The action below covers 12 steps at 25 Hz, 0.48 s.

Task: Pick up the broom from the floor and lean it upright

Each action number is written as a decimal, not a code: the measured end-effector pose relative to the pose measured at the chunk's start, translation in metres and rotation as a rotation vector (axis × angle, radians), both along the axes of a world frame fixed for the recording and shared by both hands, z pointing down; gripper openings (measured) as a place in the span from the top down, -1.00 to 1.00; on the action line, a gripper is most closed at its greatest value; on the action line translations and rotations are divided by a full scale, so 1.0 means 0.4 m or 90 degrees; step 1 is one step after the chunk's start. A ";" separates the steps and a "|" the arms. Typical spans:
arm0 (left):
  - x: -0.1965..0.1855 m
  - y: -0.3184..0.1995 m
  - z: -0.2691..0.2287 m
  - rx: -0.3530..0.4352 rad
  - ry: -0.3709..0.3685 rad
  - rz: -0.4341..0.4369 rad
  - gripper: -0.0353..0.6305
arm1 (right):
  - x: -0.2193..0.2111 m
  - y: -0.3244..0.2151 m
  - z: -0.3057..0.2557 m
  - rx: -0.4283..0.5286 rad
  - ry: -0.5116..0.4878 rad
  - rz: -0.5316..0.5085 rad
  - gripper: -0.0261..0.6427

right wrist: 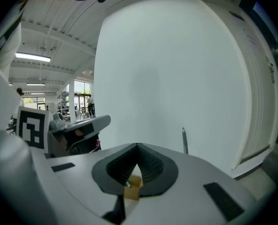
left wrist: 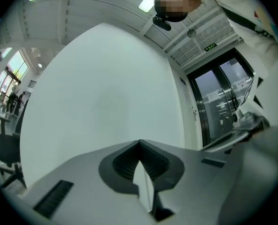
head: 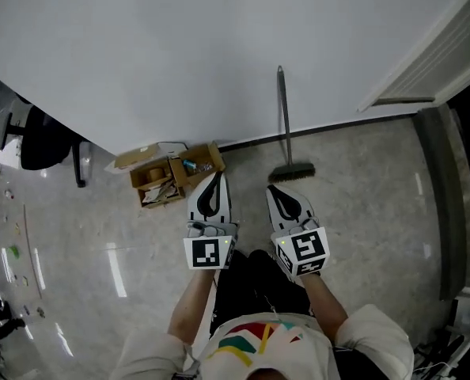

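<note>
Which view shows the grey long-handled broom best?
Head view: the whole grey long-handled broom shows, leaning on the white wall, brush on the floor. Right gripper view catches only its handle tip; left gripper view shows none of it.

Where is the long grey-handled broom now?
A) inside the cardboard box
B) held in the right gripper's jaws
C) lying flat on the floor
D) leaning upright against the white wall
D: the long grey-handled broom has its handle against the white wall, brush head on the speckled floor.
</note>
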<state>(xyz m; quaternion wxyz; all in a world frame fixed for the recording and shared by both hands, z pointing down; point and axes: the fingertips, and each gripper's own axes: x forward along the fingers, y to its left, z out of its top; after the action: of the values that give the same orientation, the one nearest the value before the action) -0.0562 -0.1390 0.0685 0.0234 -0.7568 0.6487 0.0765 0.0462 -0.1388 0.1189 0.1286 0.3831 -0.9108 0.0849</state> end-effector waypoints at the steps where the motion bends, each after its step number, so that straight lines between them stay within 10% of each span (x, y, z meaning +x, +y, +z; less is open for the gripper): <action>1: 0.005 0.011 -0.095 0.002 0.001 -0.001 0.76 | 0.009 0.004 -0.090 -0.002 0.001 0.006 0.89; 6: 0.039 0.035 -0.441 -0.013 -0.027 -0.001 0.76 | 0.054 0.011 -0.476 0.050 -0.011 0.033 0.89; 12: 0.157 0.180 -0.555 0.073 -0.018 0.043 0.76 | 0.150 0.175 -0.576 0.129 -0.078 0.060 0.89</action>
<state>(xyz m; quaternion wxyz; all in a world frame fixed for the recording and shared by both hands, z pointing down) 0.0067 -0.0671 -0.1535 0.0728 -0.7766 0.6172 0.1036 0.1061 -0.0686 -0.1114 0.0288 0.4305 -0.9019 0.0214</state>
